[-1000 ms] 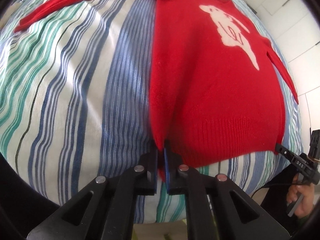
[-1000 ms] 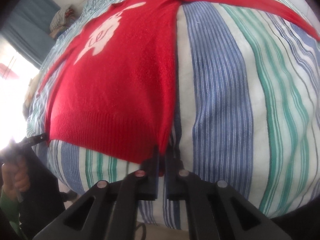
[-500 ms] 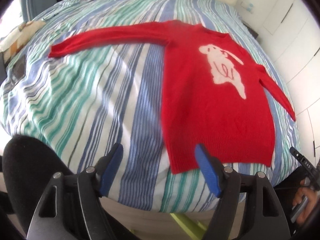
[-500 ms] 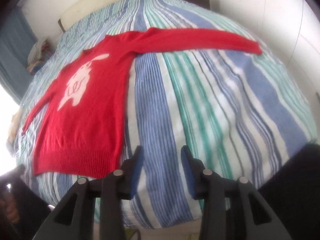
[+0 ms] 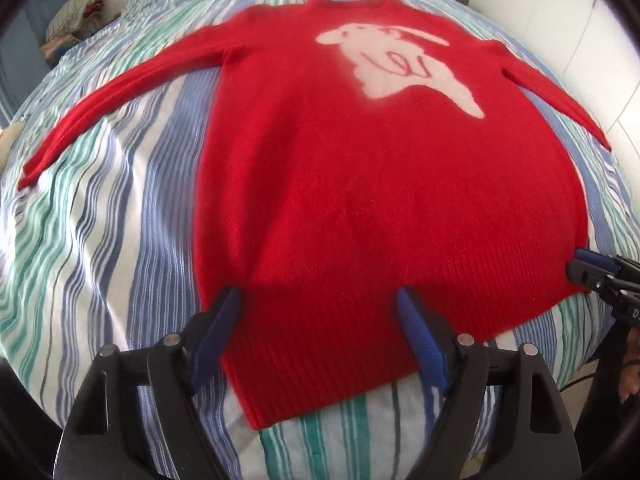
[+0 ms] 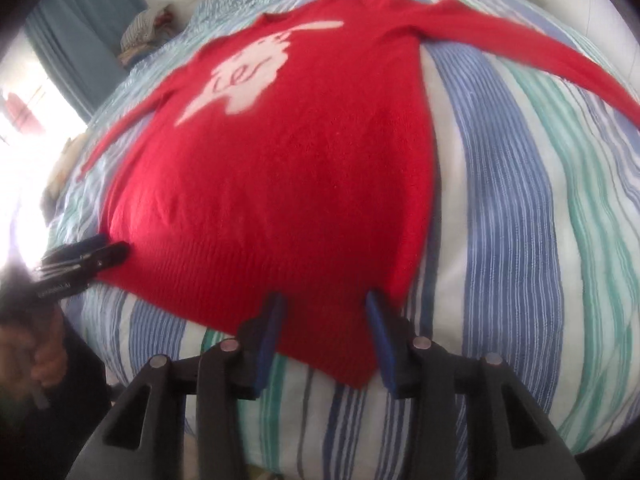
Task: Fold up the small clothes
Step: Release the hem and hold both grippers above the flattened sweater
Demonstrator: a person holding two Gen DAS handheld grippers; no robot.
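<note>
A red sweater [image 5: 360,184] with a white animal figure lies flat, face up, on the striped bed, both sleeves spread out; it also shows in the right wrist view [image 6: 280,160]. My left gripper [image 5: 318,300] is open, its blue fingertips wide apart over the hem's left corner. My right gripper [image 6: 326,300] is open over the hem's right corner. Each gripper also shows at the edge of the other's view, the right one [image 5: 592,270] and the left one [image 6: 86,254], at the opposite hem corners.
The bed has a striped cover [image 5: 100,220] of blue, green and white. A pile of folded cloth [image 5: 74,20] lies at the far left by a blue curtain [image 6: 80,32]. White cupboard doors [image 5: 592,32] stand on the right. The bed's near edge is just under the grippers.
Both grippers let go of the sweater's hem corners and opened. They drew back, then came close again over the hem. The sweater now lies flat.
</note>
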